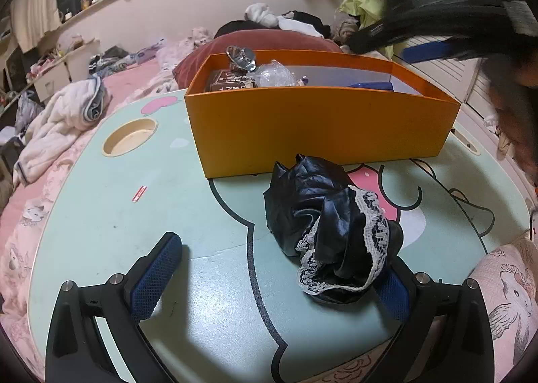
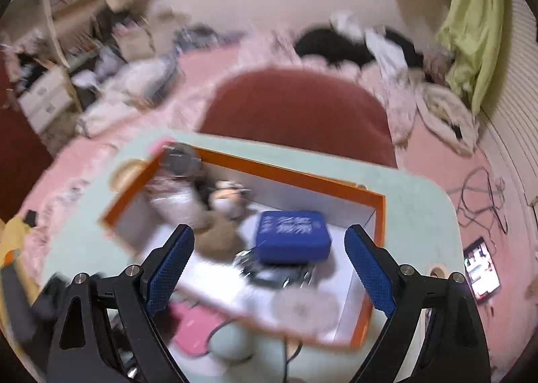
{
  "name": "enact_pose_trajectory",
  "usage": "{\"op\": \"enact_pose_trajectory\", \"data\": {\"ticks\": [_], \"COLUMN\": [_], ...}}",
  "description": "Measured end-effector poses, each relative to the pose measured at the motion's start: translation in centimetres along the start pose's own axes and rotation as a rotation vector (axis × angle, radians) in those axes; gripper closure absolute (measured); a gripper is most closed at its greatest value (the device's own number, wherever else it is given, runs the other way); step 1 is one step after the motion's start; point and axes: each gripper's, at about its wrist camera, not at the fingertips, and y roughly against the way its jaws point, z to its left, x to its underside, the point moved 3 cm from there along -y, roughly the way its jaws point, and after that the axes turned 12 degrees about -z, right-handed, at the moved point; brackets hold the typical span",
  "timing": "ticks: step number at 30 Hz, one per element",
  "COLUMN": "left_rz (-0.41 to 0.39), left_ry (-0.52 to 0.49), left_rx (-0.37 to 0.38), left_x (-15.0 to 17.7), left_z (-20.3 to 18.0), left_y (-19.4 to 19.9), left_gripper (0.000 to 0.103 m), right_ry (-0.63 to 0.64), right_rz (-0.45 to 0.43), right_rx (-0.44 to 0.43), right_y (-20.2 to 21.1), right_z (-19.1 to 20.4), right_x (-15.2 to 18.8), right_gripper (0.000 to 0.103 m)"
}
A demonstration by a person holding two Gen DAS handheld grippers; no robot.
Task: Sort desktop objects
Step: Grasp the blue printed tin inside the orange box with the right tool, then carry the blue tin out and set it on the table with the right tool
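Left wrist view shows my left gripper jaws open around the soft, slippery black cloth before the orange box, best pinched mid-bunch.

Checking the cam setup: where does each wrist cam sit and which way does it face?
Left wrist: low over the table, facing forward at the black cloth and the orange box; own open left gripper shows, the blurred right gripper upper right.
Right wrist: higher, tilted down into the box, blue case inside; open right gripper shows; blurred.
Shared: box, table, red cushion.
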Motion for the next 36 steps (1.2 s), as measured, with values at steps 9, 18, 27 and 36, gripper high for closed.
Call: {"op": "enact_pose_trajectory", "data": {"ticks": [9,18,27,36], "left_rz": [-0.001,-0.002,-0.003,-0.003], "left_ry": [-0.004,-0.01,-0.011,-0.012], "left_rx": [0.0,0.008,0.01,0.011], "left_x": [0.4,0.4,0.5,0.5], "left_z": [-0.3,-0.2,-0.1,0.0], "left_y": [0.1,0.1,0.1,0.1], "left_gripper": [0.0,0.0,0.0,0.0], "right_ry": [0.114,0.042,-0.009,0.003], "right_rz": [0.199,-0.003,-0.198,0.036], "right_rx": [0.144,0.072,-0.165,-0.116], "right_y": [-6.6,-2.5,8.4,2.4], "right_z": [-0.4,-1.0,2.5,2.5], "right_x": [2.2,1.4,1.9,10.3], "right_gripper": [0.035,0.036,0.036,0.036]}}
